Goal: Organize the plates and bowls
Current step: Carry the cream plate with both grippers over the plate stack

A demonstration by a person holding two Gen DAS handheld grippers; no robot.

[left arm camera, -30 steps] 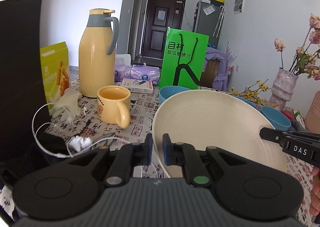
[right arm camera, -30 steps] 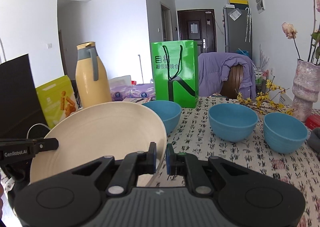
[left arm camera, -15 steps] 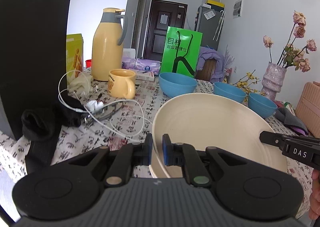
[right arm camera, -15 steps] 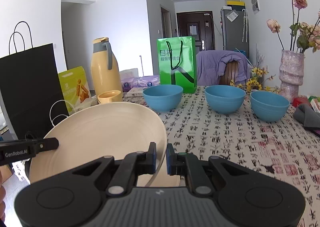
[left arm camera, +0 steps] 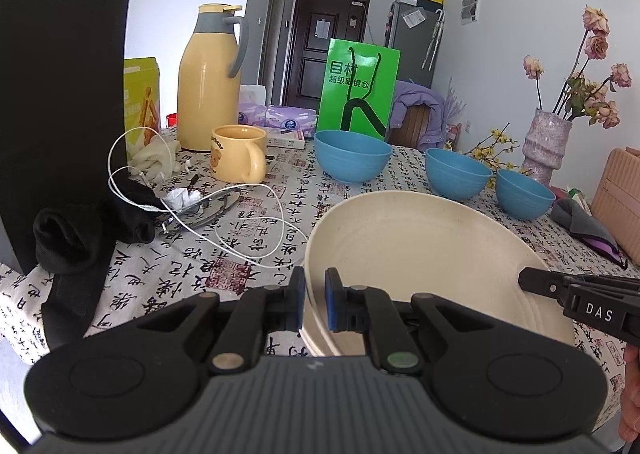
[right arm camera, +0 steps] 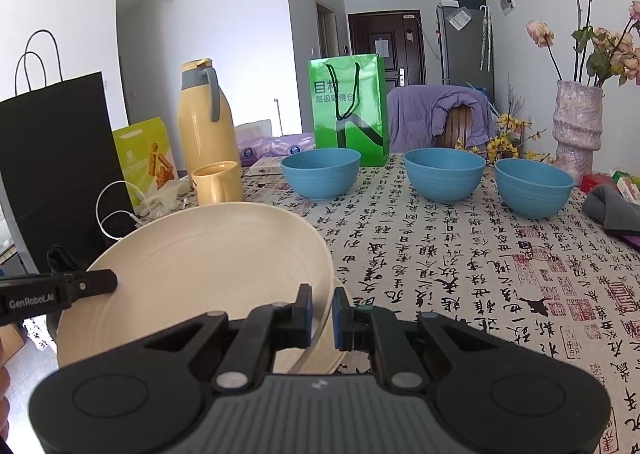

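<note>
A large cream plate hangs tilted over the near edge of the table. My left gripper is shut on its left rim and my right gripper is shut on its right rim. Each gripper's tip also shows in the other's view: the right gripper and the left gripper. Right under the held plate lies another cream plate; I cannot tell whether they touch. Three blue bowls stand in a row farther back.
On the left stand a black paper bag, a yellow thermos and a yellow mug. A white cable and black cloth lie nearby. Behind are a green bag, a vase and a grey cloth.
Both grippers have carried the plate back toward the near table edge and a little lower. The bowls and mug now look farther away. Both grips are unchanged.
</note>
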